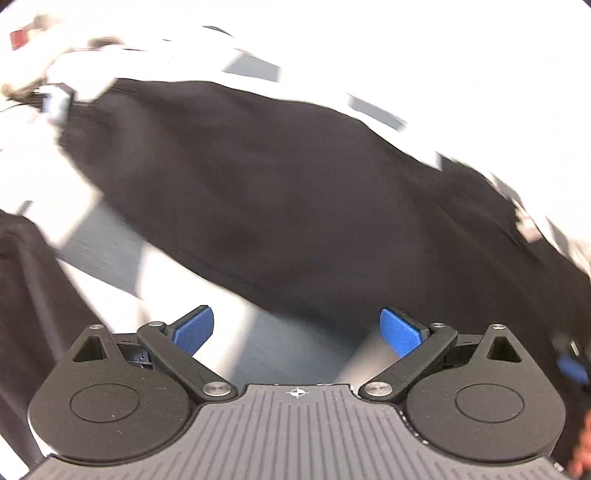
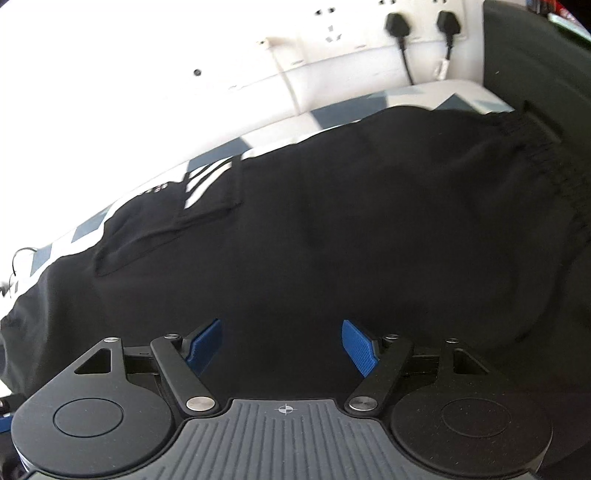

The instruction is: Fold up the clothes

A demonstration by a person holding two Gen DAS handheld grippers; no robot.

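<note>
A black garment [image 2: 332,229] lies spread across a grey-and-white checked surface [image 2: 343,110] — wall sockets [image 2: 417,22] behind its far edge. White stripes [image 2: 207,177] mark the cloth; no readable writing. Left gripper [image 1: 297,330] and right gripper [image 2: 282,345] jaws both apart, empty.

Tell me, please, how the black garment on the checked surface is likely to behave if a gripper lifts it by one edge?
The black garment would probably drape and sag, since it lies in soft folds. Its ribbed waistband looks thicker and may offer a firmer grip. The smooth fabric could slip between the pads, so a deep bite seems wise.
</note>
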